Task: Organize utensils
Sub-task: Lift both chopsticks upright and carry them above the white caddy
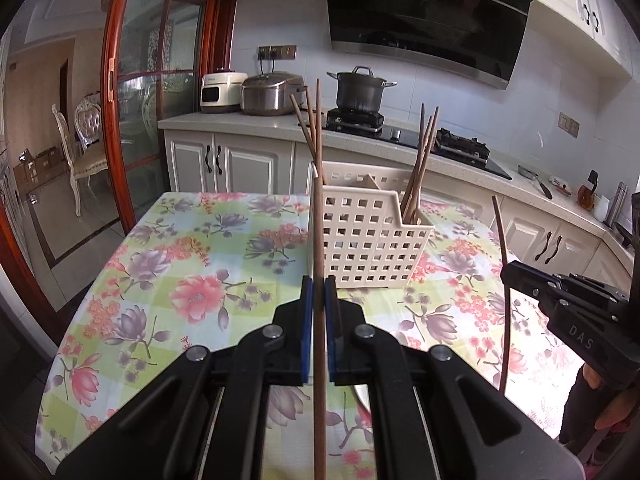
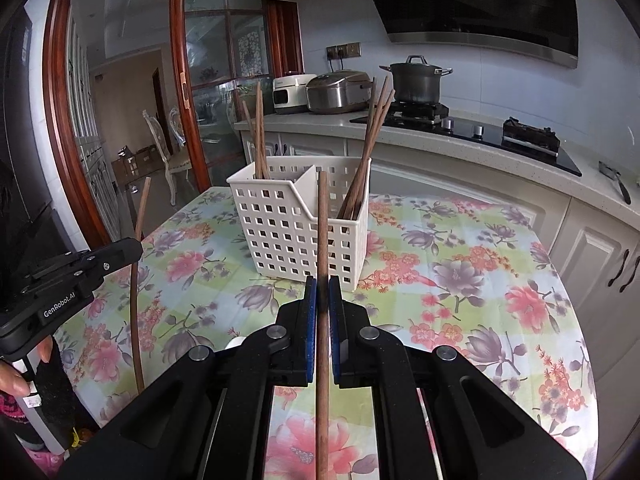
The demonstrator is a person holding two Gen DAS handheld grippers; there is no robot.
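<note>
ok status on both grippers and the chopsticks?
Left gripper shut on a chopstick. Right gripper shut on another chopstick. Basket ahead, chopsticks in both end compartments. Path clear.

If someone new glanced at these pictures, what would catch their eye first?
Probably the long brown wooden chopstick clamped upright in the left hand-held gripper, and its twin in the right hand-held gripper. Just beyond, on the floral tablecloth, stands a cream perforated plastic basket with more chopsticks leaning in both compartments.

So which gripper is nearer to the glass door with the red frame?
Left. The left gripper is on the door side of the table; the right gripper is beside it, farther from the door, toward the stove.
</note>
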